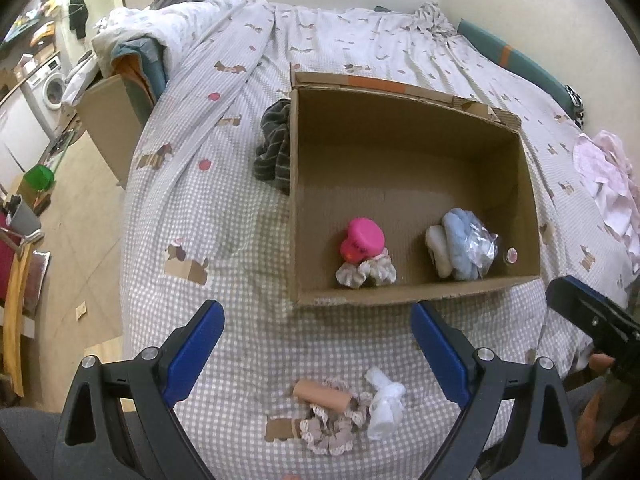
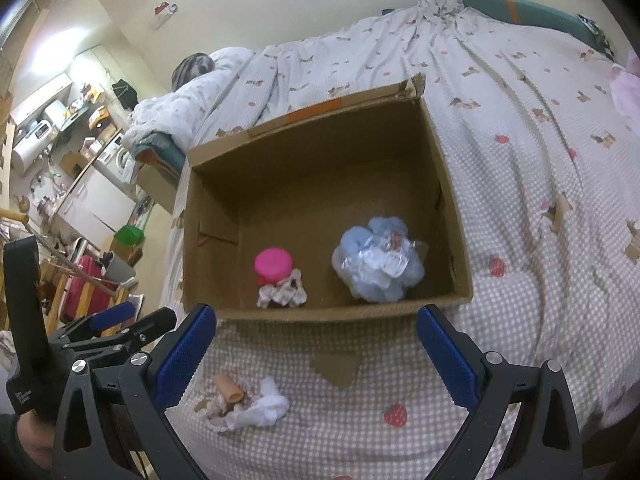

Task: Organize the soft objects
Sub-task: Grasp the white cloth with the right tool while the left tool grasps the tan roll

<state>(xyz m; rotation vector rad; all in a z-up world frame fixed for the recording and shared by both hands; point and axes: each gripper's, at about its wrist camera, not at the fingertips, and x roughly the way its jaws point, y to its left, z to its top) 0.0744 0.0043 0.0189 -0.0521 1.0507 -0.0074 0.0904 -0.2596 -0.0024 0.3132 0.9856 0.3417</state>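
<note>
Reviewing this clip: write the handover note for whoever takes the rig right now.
Left gripper: open, empty, above the bed.
Right gripper: open, empty, near the box's front wall.
In the box: pink toy on a scrunchie, blue fluffy bundle.
Left on the bed: lace scrunchie, tan roll, white cloth, all near the left gripper.
</note>
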